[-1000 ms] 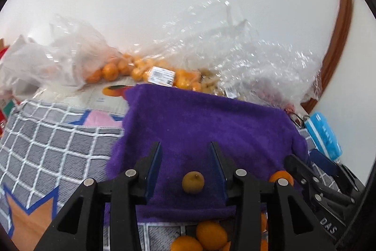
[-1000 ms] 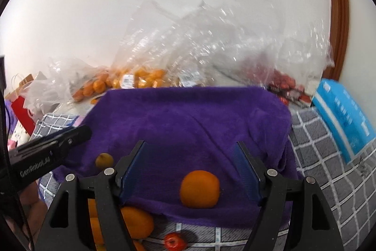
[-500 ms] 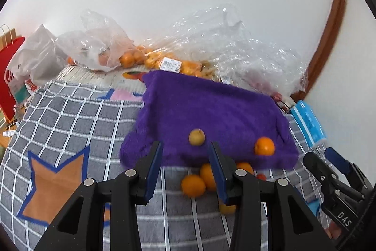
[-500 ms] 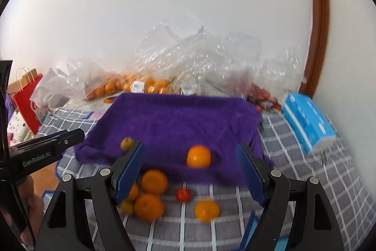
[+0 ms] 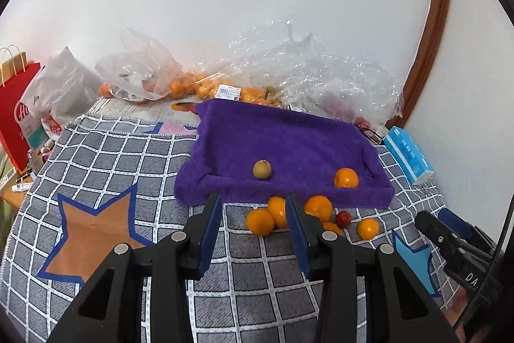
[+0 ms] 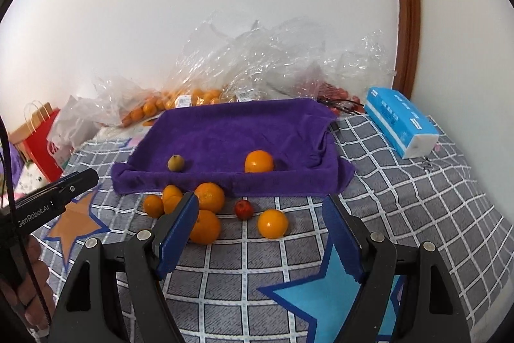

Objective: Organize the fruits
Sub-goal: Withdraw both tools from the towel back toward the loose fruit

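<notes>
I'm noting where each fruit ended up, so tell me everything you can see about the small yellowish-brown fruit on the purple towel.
The small yellowish-brown fruit is round, dull olive-yellow, with a tiny dark nub on top, and smaller than the orange lying apart to its right. It rests alone on the purple towel, a plush cloth, near the raised front fold on the left side. Only the towel touches it; neither hand-held gripper is on it. What kind of fruit it is cannot be told.

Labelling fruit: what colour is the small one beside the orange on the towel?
Yellowish-green fruit; right wrist view shows it best.
</notes>
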The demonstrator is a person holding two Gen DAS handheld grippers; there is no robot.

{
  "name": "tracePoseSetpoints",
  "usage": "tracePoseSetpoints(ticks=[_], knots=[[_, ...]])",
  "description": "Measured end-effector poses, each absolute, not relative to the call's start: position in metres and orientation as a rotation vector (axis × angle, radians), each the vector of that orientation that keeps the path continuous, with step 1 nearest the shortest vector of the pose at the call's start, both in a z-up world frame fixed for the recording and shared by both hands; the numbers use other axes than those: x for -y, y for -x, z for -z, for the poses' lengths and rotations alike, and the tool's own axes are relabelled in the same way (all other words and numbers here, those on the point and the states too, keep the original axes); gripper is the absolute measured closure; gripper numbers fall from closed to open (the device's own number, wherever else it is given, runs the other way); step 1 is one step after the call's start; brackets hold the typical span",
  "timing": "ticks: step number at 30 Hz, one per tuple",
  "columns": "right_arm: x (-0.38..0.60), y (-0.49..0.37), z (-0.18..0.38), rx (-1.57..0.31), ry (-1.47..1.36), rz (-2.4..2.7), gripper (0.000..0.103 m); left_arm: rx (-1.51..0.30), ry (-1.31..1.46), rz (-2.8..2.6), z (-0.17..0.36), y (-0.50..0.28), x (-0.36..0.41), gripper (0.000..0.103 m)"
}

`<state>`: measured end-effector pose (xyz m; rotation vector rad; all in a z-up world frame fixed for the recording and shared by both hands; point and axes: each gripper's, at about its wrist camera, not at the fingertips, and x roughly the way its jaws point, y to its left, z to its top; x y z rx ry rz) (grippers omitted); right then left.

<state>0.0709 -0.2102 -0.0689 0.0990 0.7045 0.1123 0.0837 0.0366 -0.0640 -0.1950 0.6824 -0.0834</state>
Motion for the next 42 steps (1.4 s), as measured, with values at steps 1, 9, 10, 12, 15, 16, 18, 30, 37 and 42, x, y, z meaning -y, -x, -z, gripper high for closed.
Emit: tracePoseSetpoints(ticks=[1,9,10,12,15,16,18,30,37,42], knots=[[0.213,-0.07,0.069,-0.71,-0.122,-0.122,0.024,-0.682,0.201,0.089,0.063,-0.083,-0.037,0.064],[0.221,-0.067,0.071,-0.729,-0.143,-0.113,0.024,-0.676,0.189,0.097,0.064,-0.072,-0.035,0.064],[0.221,-0.067,0.072,-0.735,-0.144,-0.115,0.024,-0.677,0.191,0.097,0.065,-0.072,-0.034,0.064],[0.222,-0.069,0.075,-0.752,-0.142,-0.11,0.025,-0.689,0.198,0.1,0.068,-0.072,-0.035,0.064],[0.223,-0.069,0.079,-0.749,-0.15,-0.115,0.026,-0.708,0.211,0.1,0.074,-0.073,-0.037,0.064],[0.224,-0.068,0.08,-0.748,-0.153,-0.119,0.026,-0.71,0.22,0.108,0.076,-0.073,-0.038,0.061],[0.224,-0.068,0.082,-0.749,-0.153,-0.118,0.026,-0.72,0.237,0.121,0.081,-0.073,-0.04,0.057],[0.21,-0.072,0.099,-0.762,-0.086,-0.104,0.026,-0.793,0.242,0.059,0.107,-0.086,-0.053,0.046],[0.213,-0.081,0.116,-0.806,-0.097,-0.081,0.026,-0.846,0.264,0.044,0.125,-0.095,-0.065,0.046],[0.216,-0.089,0.127,-0.819,-0.071,-0.042,0.036,-0.878,0.27,0.048,0.135,-0.103,-0.07,0.046]])
